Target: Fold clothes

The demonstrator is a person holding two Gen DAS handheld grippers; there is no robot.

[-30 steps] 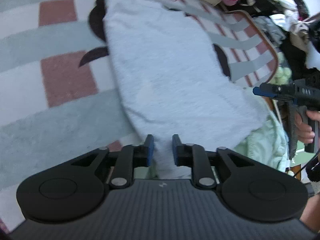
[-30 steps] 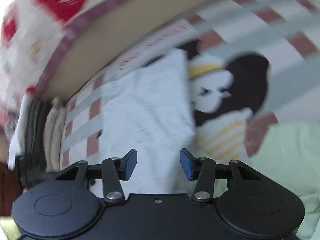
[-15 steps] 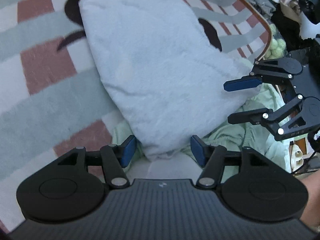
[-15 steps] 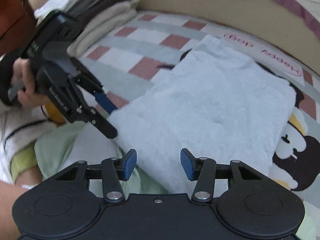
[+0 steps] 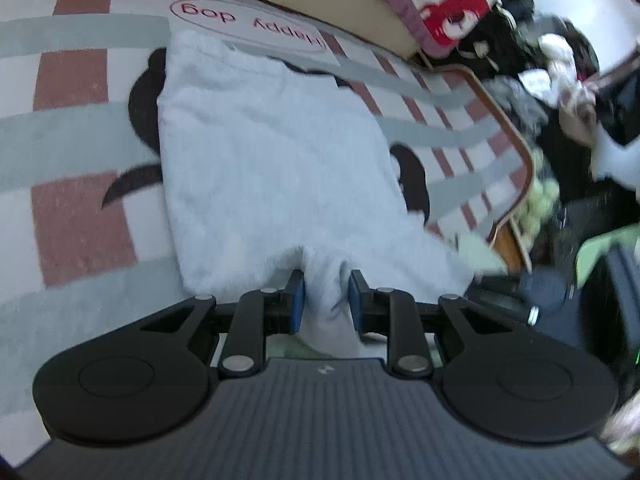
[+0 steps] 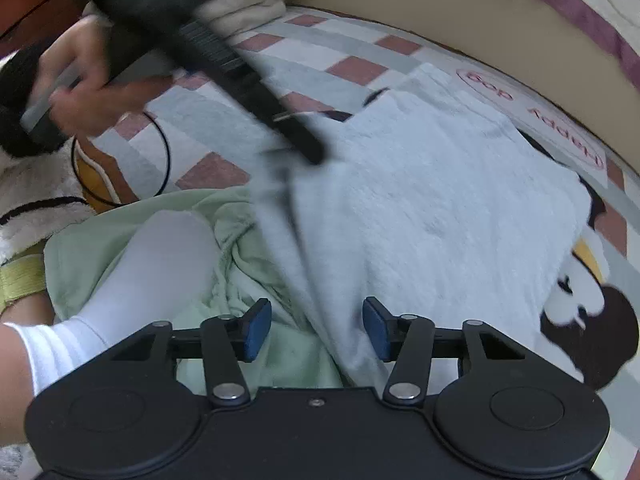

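- The left tongs (image 5: 326,294) are pinching a bunched near edge of the pale blue garment (image 5: 276,160), which is lying spread on the checked rug (image 5: 76,216).
- The right tongs (image 6: 316,330) are standing wide, straddling the same edge over the green cloth (image 6: 248,280), gripping nothing.
- Risk: a one-sided pull is likely dragging the fleece askew; the right tongs may be catching green cloth too.
- No containers are showing.
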